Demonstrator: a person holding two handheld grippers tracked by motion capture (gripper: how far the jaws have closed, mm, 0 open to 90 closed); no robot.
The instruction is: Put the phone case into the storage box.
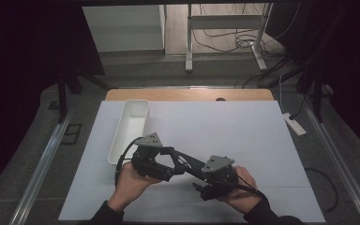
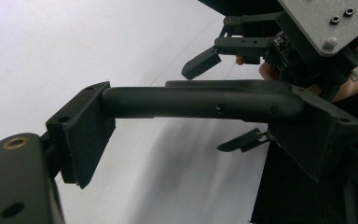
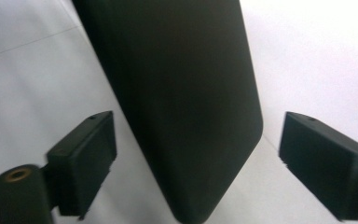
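A black part, made of a round bar (image 2: 205,100) and a flat plate (image 3: 182,93), hangs above the white mat between my two grippers (image 1: 190,164). My left gripper (image 2: 198,127) has the bar across its jaws, and both pads (image 2: 81,135) press on it. The plate stands between the jaws of my right gripper (image 3: 205,163); bare mat shows between the plate and its right pad (image 3: 326,163), so that gripper is open. In the high view the left gripper (image 1: 171,161) and the right gripper (image 1: 198,180) face each other near the front edge, each in a hand.
A long white tray (image 1: 136,102) lies at the mat's left, just beyond the left hand. The white mat (image 1: 225,126) covers a wooden table (image 1: 187,94). A white power strip (image 1: 294,124) lies off the right edge, with table legs and cables on the floor behind.
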